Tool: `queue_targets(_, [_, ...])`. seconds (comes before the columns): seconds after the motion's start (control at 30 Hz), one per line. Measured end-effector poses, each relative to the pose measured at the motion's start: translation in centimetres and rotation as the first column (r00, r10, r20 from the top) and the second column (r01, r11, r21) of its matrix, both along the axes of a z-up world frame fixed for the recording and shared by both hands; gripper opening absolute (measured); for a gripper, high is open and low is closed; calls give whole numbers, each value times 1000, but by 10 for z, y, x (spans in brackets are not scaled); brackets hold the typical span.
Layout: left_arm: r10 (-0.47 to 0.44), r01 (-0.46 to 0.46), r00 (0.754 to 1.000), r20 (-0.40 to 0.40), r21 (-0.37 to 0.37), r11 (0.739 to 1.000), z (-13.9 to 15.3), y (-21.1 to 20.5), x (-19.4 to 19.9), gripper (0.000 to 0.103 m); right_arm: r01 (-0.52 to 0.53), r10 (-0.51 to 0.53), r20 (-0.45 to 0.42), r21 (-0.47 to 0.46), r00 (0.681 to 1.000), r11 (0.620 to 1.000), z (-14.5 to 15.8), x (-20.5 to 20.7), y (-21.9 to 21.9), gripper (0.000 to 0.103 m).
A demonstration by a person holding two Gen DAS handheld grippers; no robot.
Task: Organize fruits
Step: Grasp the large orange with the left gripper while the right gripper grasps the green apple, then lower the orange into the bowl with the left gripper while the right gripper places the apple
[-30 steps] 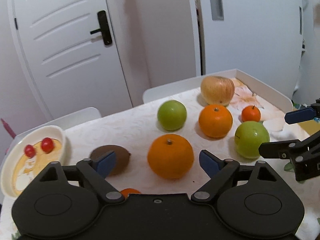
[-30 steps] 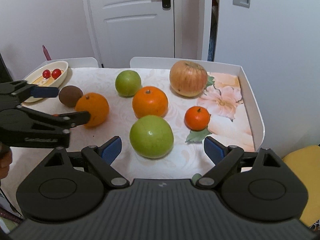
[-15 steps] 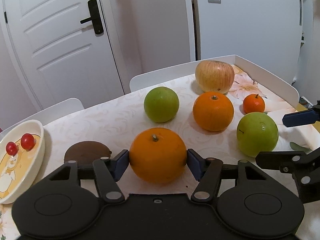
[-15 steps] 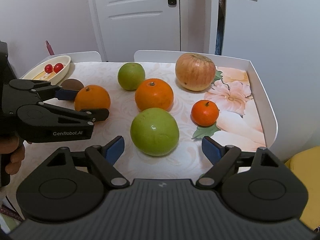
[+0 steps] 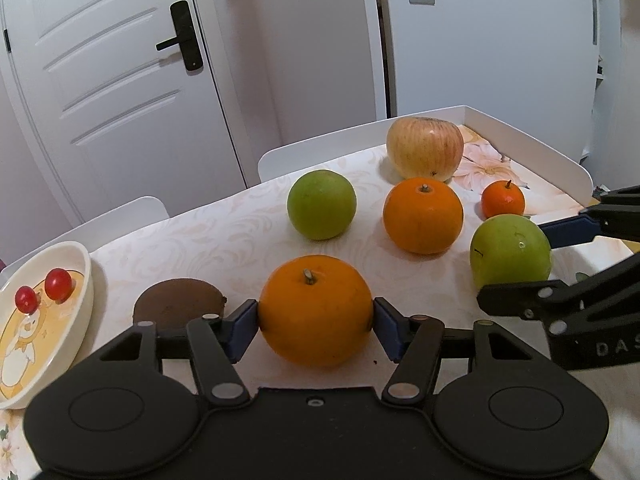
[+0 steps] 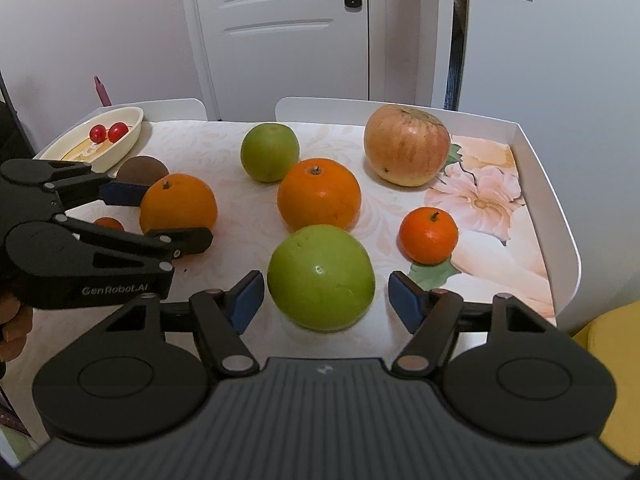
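My left gripper point(image 5: 315, 320) is shut on a large orange point(image 5: 316, 300) that rests on the table, with both blue pads against its sides. In the right wrist view the same orange point(image 6: 178, 204) sits between the left gripper's point(image 6: 166, 216) fingers. My right gripper point(image 6: 324, 300) straddles a green apple point(image 6: 320, 276). Its jaws are closing, with a small gap still showing at each pad. A second orange point(image 6: 318, 194), a second green apple point(image 6: 269, 152), a large red-yellow apple point(image 6: 406, 146) and a mandarin point(image 6: 428, 234) lie beyond.
A brown kiwi point(image 5: 178, 306) lies left of the held orange. A cream bowl point(image 5: 86, 276) with two cherry tomatoes point(image 5: 58, 284) stands at the far left. A small mandarin point(image 6: 108, 224) sits by the left gripper. The table's raised white rim point(image 6: 560, 216) runs along the right.
The left gripper moved forward and closed its pads onto the large orange. The right gripper's jaws narrowed around the near green apple.
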State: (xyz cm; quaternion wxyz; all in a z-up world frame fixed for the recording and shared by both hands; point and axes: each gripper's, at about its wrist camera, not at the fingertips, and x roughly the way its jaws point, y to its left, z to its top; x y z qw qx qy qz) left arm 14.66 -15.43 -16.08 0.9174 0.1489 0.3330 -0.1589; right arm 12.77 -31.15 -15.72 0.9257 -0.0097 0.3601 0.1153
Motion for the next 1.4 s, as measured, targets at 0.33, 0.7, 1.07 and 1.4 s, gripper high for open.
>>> queue_targets(0.33, [10,-10,1000,1,-16,1000,4,3,-4,65,-13,13,3,-16,1000,1000,2,4,4,72])
queue_targets(0.7, [38,-36,999,35,-64,997,28,14,-18,65,-27,28,34,-15,999,1000,32,-5,12,72])
queue_targets(1.07, [127,-117,988,83,-119,986,74,46,-43,65,-75,74,74,7,995,997,81,-12,41,72])
queue_targets(1.4, [234,-220,965,117,-119,968,112,100,-60,65,-157,151,105,45,983,987,121,-4,93,72])
